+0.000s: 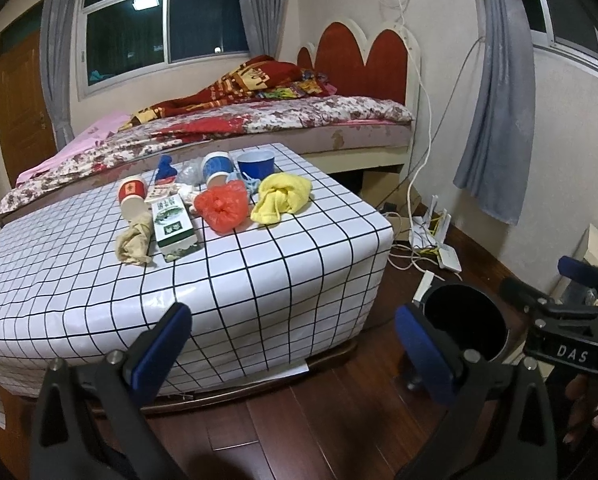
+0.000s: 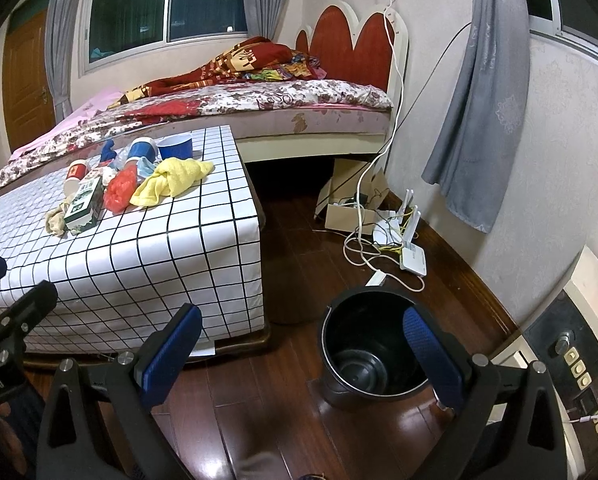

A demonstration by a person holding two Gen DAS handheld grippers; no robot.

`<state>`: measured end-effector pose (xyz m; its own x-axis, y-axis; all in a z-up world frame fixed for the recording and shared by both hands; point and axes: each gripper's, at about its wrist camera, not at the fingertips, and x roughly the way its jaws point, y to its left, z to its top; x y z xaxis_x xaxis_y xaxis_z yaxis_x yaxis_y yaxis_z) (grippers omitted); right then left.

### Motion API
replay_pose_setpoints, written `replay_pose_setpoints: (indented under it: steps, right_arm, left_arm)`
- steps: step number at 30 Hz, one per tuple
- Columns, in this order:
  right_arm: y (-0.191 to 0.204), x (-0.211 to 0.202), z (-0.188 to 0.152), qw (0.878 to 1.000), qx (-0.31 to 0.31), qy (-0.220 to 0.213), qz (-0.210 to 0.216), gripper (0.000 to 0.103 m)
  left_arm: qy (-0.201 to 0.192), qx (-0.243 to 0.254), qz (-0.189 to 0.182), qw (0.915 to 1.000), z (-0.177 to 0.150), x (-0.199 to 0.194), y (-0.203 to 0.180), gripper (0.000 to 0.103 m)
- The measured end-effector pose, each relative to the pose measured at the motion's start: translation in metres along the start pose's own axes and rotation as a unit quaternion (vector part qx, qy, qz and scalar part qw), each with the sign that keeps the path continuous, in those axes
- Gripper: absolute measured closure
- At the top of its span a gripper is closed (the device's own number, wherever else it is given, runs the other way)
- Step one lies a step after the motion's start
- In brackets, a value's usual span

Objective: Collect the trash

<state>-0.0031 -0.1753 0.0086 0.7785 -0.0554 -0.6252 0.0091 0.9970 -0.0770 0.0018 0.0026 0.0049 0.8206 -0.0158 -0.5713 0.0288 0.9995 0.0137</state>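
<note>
A: We are holding the left claw [image 1: 293, 348] wide open and empty, facing the checked tabletop [image 1: 259, 280].

B: And we are keeping the right claw [image 2: 303, 354] spread wide too, gripping nothing. The black bin [image 2: 363, 360] is sitting on the floor at one o'clock.

A: The trash is lying at eleven o'clock: the red bag [image 1: 223, 206], the yellow cloth [image 1: 281, 196], the green box [image 1: 173, 228].
</note>
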Motion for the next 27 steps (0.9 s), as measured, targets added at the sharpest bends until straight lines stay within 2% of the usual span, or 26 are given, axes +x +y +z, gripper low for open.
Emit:
replay_pose_setpoints:
  steps: [19,27]
  right_arm:
    - [0.003,0.0,0.001,1.0,0.001,-0.005,0.001,0.001]
    - [0.004,0.009,0.013,0.999,0.017,-0.015,0.048,0.001]
  left_arm:
    - [0.003,-0.014,-0.008,0.9999,-0.002,0.002,0.007,0.001]
    - [-0.004,-0.048,0.025,0.9985,-0.001,0.013,0.04,0.001]
